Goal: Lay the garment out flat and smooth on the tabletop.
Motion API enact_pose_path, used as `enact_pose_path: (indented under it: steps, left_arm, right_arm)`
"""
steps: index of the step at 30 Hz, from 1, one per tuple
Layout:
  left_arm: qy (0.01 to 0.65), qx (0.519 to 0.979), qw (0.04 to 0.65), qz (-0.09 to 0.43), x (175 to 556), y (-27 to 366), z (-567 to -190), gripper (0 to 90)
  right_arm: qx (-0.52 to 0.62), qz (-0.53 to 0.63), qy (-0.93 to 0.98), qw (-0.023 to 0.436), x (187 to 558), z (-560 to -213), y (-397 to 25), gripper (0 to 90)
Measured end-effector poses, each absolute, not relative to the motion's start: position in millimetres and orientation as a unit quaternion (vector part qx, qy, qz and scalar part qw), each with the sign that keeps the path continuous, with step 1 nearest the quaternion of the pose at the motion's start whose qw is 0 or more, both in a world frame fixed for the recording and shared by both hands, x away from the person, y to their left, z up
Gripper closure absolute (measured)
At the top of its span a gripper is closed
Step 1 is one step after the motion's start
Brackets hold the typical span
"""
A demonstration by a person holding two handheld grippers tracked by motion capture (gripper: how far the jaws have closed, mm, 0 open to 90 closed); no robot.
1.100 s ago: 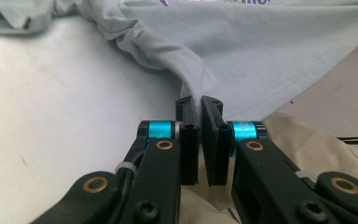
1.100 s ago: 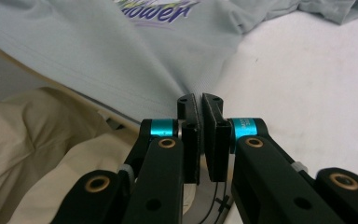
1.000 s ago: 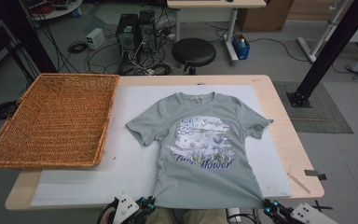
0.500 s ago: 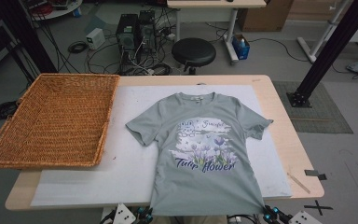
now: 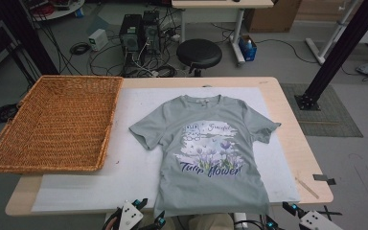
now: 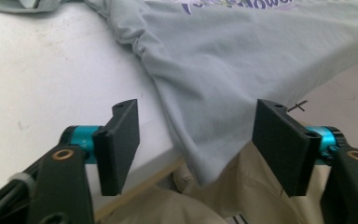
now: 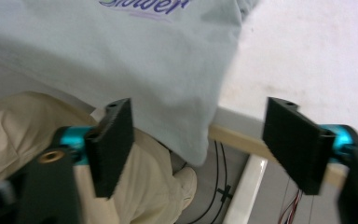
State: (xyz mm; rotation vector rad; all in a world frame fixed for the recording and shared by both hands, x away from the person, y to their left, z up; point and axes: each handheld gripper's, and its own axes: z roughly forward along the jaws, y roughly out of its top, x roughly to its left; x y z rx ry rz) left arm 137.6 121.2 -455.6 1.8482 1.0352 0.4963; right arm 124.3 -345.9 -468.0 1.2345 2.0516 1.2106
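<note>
While both grippers are wide open, move your left gripper forward to the T-shirt corner hanging just ahead between its jaws, and your right gripper to its own corner; close only on cloth, not the worktop edge.

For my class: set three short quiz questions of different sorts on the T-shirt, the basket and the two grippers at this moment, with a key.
1. True or false: the grey T-shirt lies inside the wicker basket.
2. Which part of the T-shirt hangs over the table edge nearest the person: A collar, B hem, C sleeve?
3. Fill in: both the left gripper and the right gripper are ____, each near a hem corner.

Key: 1 false, it lies flat on the white mat. 2 B. 3 open.
</note>
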Motion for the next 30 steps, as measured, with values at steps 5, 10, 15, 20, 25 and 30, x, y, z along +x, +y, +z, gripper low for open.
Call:
enact_pose_path:
  steps: [5, 10, 15, 20, 25, 30]
  left_arm:
    - [0.411, 0.761, 0.463, 0.193, 155.4, 114.8, -446.9, 29.5]
    - [0.407, 0.763, 0.464, 0.191, 183.4, 107.6, -433.5, 29.4]
    - [0.402, 0.767, 0.462, 0.194, 220.6, 102.1, -422.0, 29.4]
    - [0.405, 0.766, 0.463, 0.187, 263.9, 100.8, -412.3, 29.5]
    - [0.404, 0.766, 0.463, 0.19, 306.6, 100.5, -401.0, 29.6]
    - [0.406, 0.767, 0.457, 0.196, 345.7, 100.4, -389.9, 29.7]
  right_arm:
    - [0.43, 0.436, 0.759, 0.22, 141.7, -458.3, -337.6, 19.8]
    - [0.417, 0.432, 0.769, 0.217, 166.9, -447.5, -331.2, 19.9]
    - [0.422, 0.429, 0.771, 0.209, 201.6, -438.0, -327.3, 20.3]
    - [0.438, 0.42, 0.762, 0.226, 241.2, -428.1, -330.1, 30.4]
    - [0.454, 0.404, 0.755, 0.246, 287.9, -415.8, -340.4, 38.3]
    - [0.466, 0.381, 0.758, 0.251, 336.0, -407.9, -350.5, 44.0]
